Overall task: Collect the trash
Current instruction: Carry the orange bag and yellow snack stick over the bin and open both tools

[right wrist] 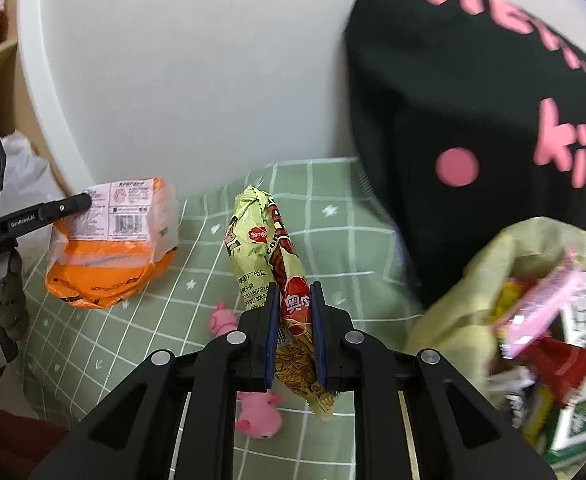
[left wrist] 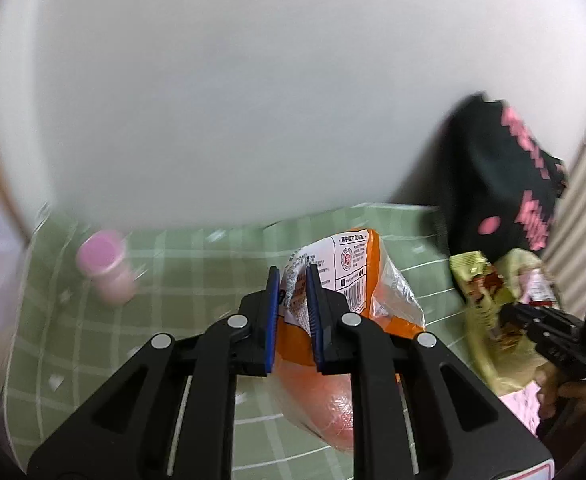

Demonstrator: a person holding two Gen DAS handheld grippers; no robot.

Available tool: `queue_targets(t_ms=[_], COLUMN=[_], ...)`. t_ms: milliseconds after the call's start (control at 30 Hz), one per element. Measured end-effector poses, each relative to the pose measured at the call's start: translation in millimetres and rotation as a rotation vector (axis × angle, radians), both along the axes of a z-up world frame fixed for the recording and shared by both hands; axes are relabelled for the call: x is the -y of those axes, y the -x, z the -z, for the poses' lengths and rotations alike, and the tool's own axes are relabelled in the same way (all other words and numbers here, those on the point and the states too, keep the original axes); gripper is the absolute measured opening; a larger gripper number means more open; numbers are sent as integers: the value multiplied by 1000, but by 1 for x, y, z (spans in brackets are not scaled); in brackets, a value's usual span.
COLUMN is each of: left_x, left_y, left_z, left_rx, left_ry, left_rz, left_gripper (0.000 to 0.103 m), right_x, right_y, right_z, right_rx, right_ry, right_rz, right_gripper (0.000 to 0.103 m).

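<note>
My left gripper (left wrist: pixel 293 276) is shut on an orange and clear snack bag (left wrist: pixel 353 280), held above the green checked cloth (left wrist: pixel 173 280); the bag also shows in the right wrist view (right wrist: pixel 113 248). My right gripper (right wrist: pixel 295 292) is shut on a yellow-green noodle packet (right wrist: pixel 265 240), which also shows in the left wrist view (left wrist: pixel 489 300). A pale yellow bag (right wrist: pixel 473 280) at the right holds several wrappers (right wrist: pixel 553 340). The left gripper shows at the left edge of the right wrist view (right wrist: pixel 69 204).
A black bag with pink lettering (right wrist: pixel 473 100) stands behind the yellow bag. A pink bottle (left wrist: pixel 105 268) lies on the cloth at left. Pink pig toys (right wrist: pixel 259 416) lie under my right gripper. A white wall (left wrist: pixel 253 100) rises behind the cloth.
</note>
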State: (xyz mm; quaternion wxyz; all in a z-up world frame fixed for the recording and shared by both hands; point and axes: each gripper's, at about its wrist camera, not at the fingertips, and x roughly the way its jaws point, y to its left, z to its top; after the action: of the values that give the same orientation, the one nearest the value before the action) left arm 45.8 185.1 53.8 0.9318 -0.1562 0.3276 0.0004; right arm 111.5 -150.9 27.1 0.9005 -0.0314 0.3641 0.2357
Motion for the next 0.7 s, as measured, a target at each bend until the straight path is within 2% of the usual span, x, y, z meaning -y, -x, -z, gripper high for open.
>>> queue_targets(t_ms=[200, 400, 467, 567, 700], left_x=[58, 151, 181, 239, 305], left_y=[-43, -86, -96, -115, -142], left_z=[-44, -85, -87, -80, -54], left_rx=[101, 202, 202, 178, 89], left_ry=[-5, 20, 24, 37, 82], left_rz=[197, 428, 498, 612, 711], left_gripper=[13, 13, 13, 13, 13], right_x=[52, 132, 160, 184, 203], right_y=[20, 45, 54, 62, 52], right_z=[-45, -86, -97, -105, -100], right_rx=[122, 223, 241, 260, 230], right_ry=[-9, 9, 6, 20, 46], right_rz=[143, 380, 455, 509, 525], right_gripper=[15, 15, 15, 15, 15])
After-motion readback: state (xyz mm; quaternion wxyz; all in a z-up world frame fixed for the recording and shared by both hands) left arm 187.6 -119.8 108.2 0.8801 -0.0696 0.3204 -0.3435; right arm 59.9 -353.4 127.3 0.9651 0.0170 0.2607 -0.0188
